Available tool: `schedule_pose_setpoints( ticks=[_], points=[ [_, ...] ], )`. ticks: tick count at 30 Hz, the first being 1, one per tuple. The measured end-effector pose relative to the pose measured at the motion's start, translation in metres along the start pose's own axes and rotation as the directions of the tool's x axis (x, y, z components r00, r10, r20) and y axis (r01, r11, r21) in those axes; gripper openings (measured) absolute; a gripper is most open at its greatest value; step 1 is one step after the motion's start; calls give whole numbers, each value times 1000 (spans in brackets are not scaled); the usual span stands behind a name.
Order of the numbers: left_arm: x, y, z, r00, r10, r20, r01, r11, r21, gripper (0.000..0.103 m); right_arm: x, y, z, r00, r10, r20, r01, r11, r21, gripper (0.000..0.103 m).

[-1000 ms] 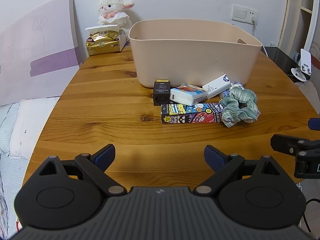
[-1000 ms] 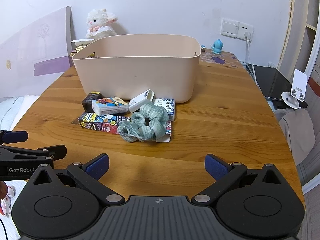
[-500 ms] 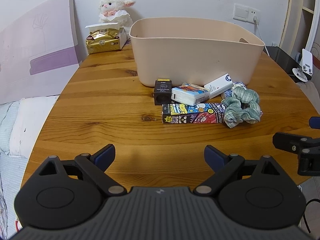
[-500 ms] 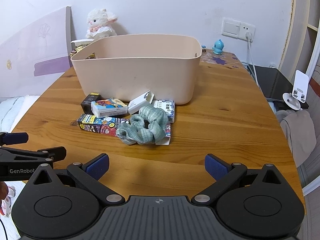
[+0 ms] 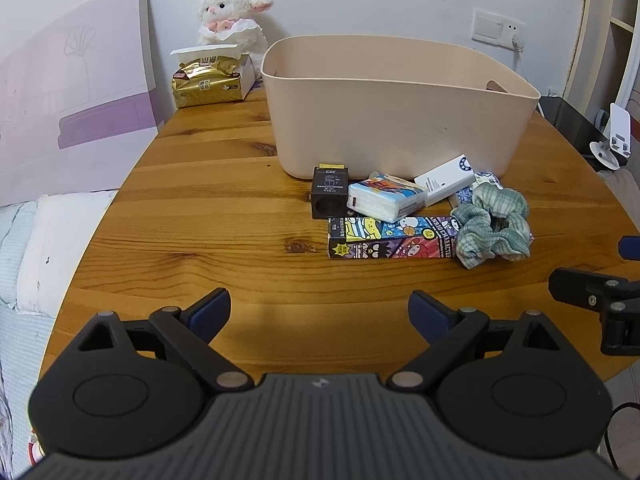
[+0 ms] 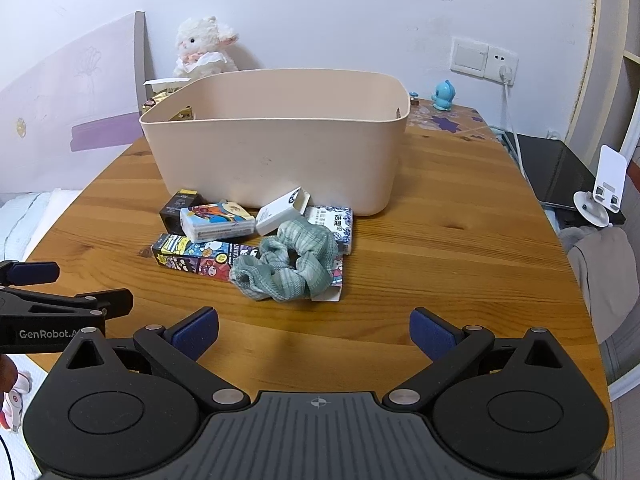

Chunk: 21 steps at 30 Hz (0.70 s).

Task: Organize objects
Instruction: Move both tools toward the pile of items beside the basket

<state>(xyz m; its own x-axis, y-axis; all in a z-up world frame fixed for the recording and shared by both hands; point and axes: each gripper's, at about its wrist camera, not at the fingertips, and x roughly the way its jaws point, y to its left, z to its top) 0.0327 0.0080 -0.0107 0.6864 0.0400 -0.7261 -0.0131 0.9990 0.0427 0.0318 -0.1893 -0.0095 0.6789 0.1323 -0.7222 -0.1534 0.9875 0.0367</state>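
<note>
Six small items sit bunched on the worktop [image 5: 200, 208] right against the bin [image 5: 400, 120] front wall: black cube [image 5: 329, 196], tissue pack [image 5: 386, 202], white box [image 5: 444, 179], cartoon box [image 5: 390, 238], scrunchie [image 5: 494, 226], and a blue-white pack [image 6: 334, 222] partly under the scrunchie. Probably staged there so each goes a short hop up and over the rim into the bin. Bin looks empty from the right view, inside floor not visible. Scrunchie lies on the cartoon box end and touches the blue-white pack; tissue pack leans on the cube and cartoon box.

Left gripper [image 5: 319, 307] wide open, holding nothing, touching nothing, hovers over bare worktop near the front edge, well short of the pile. Right gripper [image 6: 314, 330] same: wide open, empty, no contact, aimed at the scrunchie, which is nearest. Judgement: nothing binned yet, approach stage. Plush lamb [image 5: 230, 16] and gold tissue bag [image 5: 208, 80] behind the bin look like background.
</note>
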Motion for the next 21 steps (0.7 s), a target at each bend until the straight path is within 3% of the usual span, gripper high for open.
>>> schedule_pose_setpoints(
  ticks=[14,21],
  points=[
    [18,-3,17,1000,-13,24,13,999,33,96,26,-5,13,999,41,-9,-41,999,-21,103],
    [32,-6,25,997,-51,66,45,995,89,96,45,-4,20,998,57,-34,-59,997,-53,92]
  ],
)
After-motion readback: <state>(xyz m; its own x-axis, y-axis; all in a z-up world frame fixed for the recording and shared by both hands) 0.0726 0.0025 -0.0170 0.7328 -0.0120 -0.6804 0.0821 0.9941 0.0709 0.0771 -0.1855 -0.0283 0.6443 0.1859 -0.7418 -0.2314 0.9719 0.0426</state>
